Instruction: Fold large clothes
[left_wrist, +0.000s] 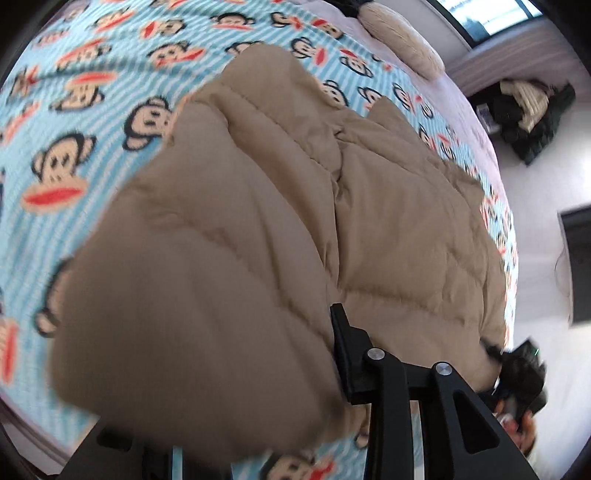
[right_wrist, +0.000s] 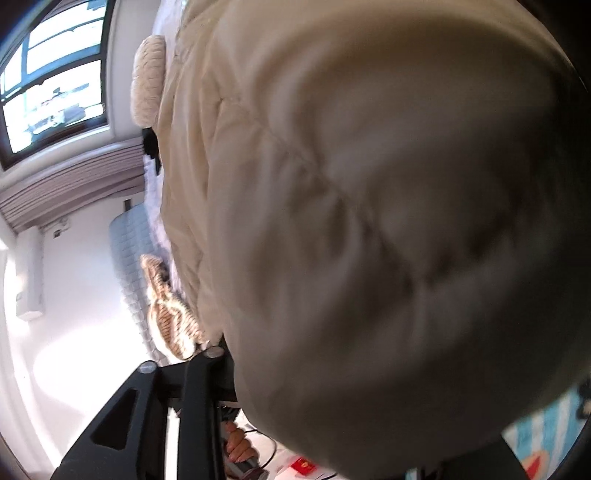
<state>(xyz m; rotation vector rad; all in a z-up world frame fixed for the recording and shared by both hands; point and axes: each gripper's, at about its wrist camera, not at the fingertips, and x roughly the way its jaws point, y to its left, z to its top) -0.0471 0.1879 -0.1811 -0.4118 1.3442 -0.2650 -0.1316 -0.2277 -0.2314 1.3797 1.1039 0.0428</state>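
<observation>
Jacket (left_wrist: 388, 221): tan, quilted, puffy. It lies across the bed (left_wrist: 74, 110), filling the centre and right of the left view. 1 thick fold is raised close to the lens at lower left. In the right view the jacket fills the centre and right of the frame, blurred.

Left claw (left_wrist: 295, 325): 1 finger shows at lower centre, against the quilting. The other is buried under the raised fold. Cannot tell whether it is grasping cloth or released.

Right claw (right_wrist: 295, 350): only its linkage shows at lower left, and the tips are hidden behind the jacket. State: cannot tell.

Risks, as judged:
1. Slick, springy padding. A shallow bite on the fold probably slips, and the fold drops back unfolded.
2. Both lenses are largely blocked by cloth, so placing the fold's edge is near blind. A skewed or short fold is likely.
3. If the 2 claws carry unevenly, the fold twists and the seams bunch.
4. The jacket's right side sits near the bed's edge at the right of the left view. A hard drag could pull it over.
5. Trapped air may make the fold spring open once let go.
</observation>
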